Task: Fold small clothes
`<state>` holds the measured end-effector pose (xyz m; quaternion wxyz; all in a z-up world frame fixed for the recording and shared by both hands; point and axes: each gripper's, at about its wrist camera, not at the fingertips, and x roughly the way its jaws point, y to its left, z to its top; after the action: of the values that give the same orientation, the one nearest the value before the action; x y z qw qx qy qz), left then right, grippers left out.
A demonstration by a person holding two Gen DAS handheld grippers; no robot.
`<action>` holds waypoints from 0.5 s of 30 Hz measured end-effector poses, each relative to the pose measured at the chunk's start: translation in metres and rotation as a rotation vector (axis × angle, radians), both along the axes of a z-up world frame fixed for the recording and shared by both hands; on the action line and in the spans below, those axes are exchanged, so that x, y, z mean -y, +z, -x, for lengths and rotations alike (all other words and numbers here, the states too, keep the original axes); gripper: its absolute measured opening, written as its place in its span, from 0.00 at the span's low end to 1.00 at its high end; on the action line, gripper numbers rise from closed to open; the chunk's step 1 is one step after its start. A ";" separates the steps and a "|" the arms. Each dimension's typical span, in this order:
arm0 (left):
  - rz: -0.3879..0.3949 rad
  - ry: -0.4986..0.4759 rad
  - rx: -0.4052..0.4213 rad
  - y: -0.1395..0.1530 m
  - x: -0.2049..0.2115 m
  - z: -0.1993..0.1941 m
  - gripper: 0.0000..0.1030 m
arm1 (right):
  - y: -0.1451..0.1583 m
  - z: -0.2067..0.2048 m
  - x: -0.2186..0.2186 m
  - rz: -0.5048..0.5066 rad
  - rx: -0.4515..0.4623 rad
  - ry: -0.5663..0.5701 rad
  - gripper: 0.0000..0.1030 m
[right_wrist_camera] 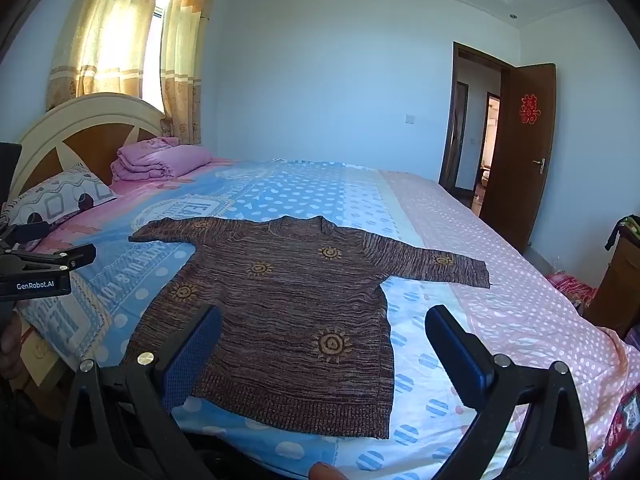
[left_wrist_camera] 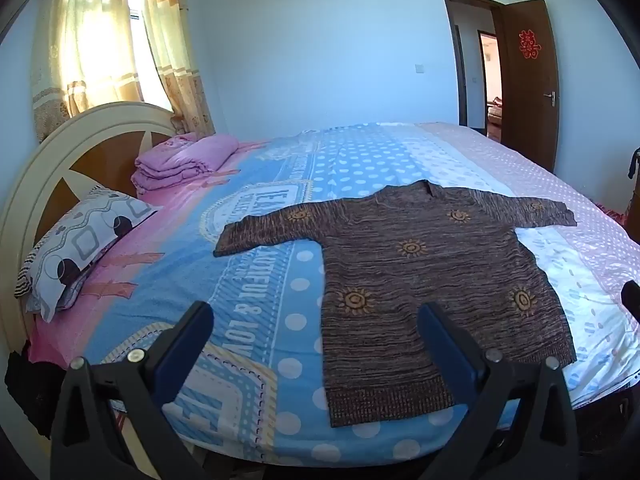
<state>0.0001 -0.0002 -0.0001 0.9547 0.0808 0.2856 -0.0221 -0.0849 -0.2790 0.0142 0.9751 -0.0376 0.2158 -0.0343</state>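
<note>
A brown knitted sweater (left_wrist_camera: 420,276) with orange sun motifs lies flat on the bed, both sleeves spread out sideways and its hem towards me. In the right wrist view the same sweater (right_wrist_camera: 288,320) fills the middle. My left gripper (left_wrist_camera: 316,316) hovers open over the near edge of the bed, by the sweater's lower left part, with nothing between its fingers. Over the sweater's hem my right gripper (right_wrist_camera: 324,320) stands open and empty too. The left gripper's body (right_wrist_camera: 36,264) shows at the left edge of the right wrist view.
The bed (left_wrist_camera: 248,240) carries a blue, pink and white patterned sheet. A pillow (left_wrist_camera: 80,248) and a folded pink blanket (left_wrist_camera: 180,164) lie by the headboard (left_wrist_camera: 80,148). An open brown door (left_wrist_camera: 528,80) stands at the back right. A fingertip (right_wrist_camera: 326,472) shows at the bottom.
</note>
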 end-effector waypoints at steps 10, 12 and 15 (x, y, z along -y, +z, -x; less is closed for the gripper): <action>-0.008 0.017 0.039 0.004 -0.006 0.002 1.00 | -0.002 0.002 -0.001 -0.004 0.005 0.004 0.99; -0.013 0.019 0.039 0.004 -0.006 0.002 1.00 | -0.001 0.000 0.000 -0.013 -0.004 0.002 0.99; -0.011 0.024 0.039 0.004 -0.007 0.001 1.00 | -0.001 0.000 0.001 -0.017 -0.005 0.002 0.99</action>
<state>-0.0011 0.0071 0.0040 0.9598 0.0828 0.2679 -0.0074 -0.0847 -0.2801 0.0128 0.9748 -0.0297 0.2186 -0.0313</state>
